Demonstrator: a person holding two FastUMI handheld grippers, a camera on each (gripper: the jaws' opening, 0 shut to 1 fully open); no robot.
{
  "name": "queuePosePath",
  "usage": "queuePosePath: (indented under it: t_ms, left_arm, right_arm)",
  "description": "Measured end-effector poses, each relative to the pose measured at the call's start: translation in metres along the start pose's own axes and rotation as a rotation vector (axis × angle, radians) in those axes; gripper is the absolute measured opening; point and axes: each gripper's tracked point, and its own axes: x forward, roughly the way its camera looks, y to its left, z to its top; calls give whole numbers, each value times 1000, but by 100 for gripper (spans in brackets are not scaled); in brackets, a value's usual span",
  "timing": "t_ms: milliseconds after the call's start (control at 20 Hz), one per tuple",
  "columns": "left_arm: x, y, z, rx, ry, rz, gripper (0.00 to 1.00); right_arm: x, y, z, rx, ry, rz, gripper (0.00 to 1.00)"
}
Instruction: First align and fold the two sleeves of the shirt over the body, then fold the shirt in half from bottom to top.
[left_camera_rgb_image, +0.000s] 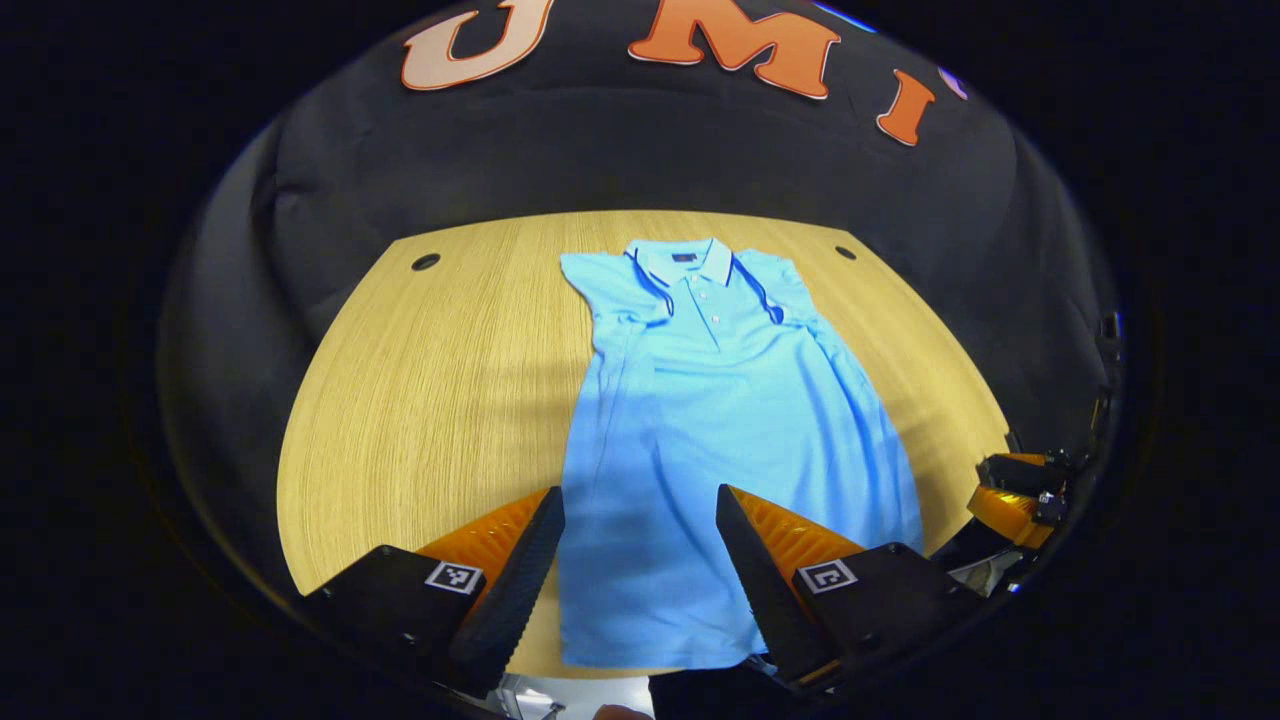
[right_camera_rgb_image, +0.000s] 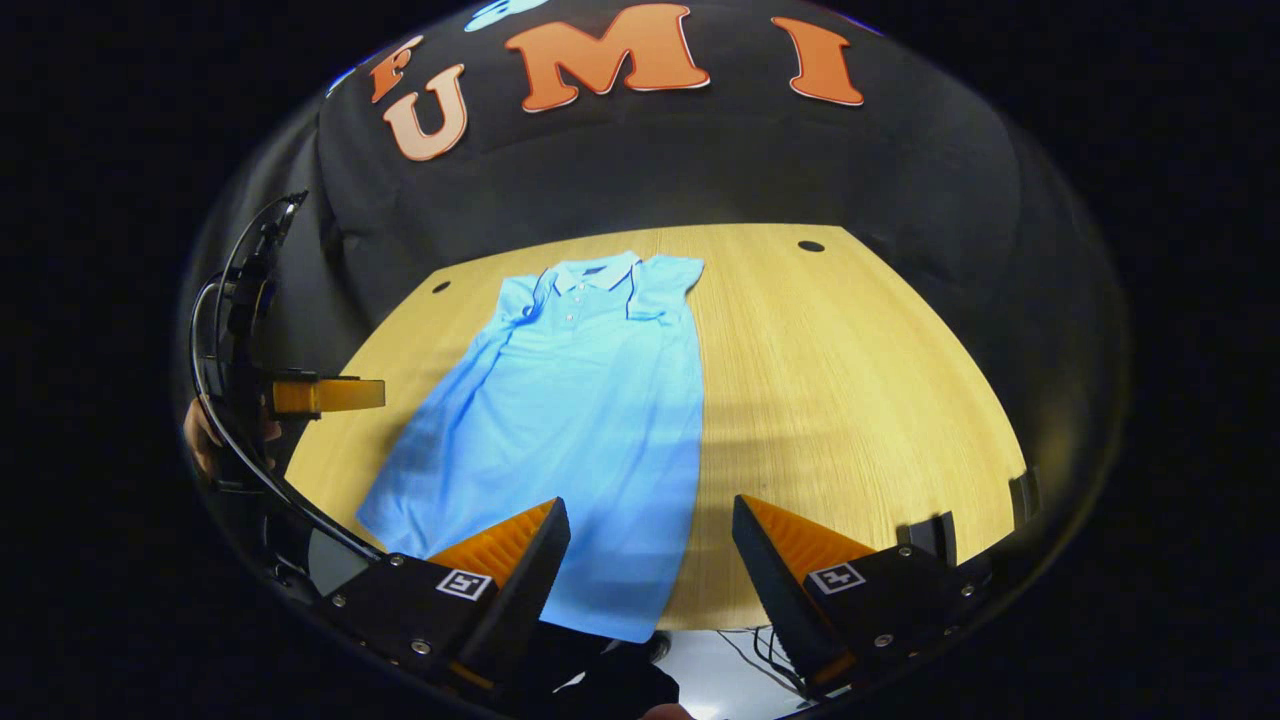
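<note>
Left gripper (left_camera_rgb_image: 640, 560): fingers spread wide, holding nothing — it hangs above the near hem of the shirt (left_camera_rgb_image: 700, 440), with cloth showing in the gap between the fingers.
Right gripper (right_camera_rgb_image: 650, 560): also wide open and empty, poised over the shirt's near right corner; one finger is above cloth, the other above bare table (right_camera_rgb_image: 850, 380).
Shirt: a light blue polo lying flat on the wooden table, collar (left_camera_rgb_image: 690, 262) at the far end, hem toward the grippers. Both short sleeves look already turned in over the body, so the bottom-to-top fold appears to be what is left.
Risk, uneven grip: the grippers sit at different spots along the hem, so if one catches cloth further in than the other, the fold would likely go skewed.
Risk, single layer: a shallow pinch may take only the top layer — the back would stay behind and bunch.
Risk, sleeves: lifting the hem fast could drag the body and flip the folded sleeves back out.
Risk, slide: the tabletop looks smooth, so the whole shirt may slip toward the collar instead of folding.
</note>
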Motion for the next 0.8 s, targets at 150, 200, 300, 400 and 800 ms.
queuePosePath:
  t_ms: [150,200,300,400,800]
  left_arm:
    - [-7,2,-36,-18,40,14,99]
    - [-8,4,-49,-28,57,16,99]
    - [-11,8,-69,-39,93,23,99]
    - [-10,16,-88,-39,121,38,99]
    - [1,31,-140,-40,193,88,99]
  right_arm:
    - [4,6,-21,-14,49,10,99]
    - [5,9,-27,-22,60,12,99]
    - [7,13,-39,-30,84,16,99]
    - [9,16,-49,-42,108,18,99]
    - [28,18,-94,-54,212,1,98]
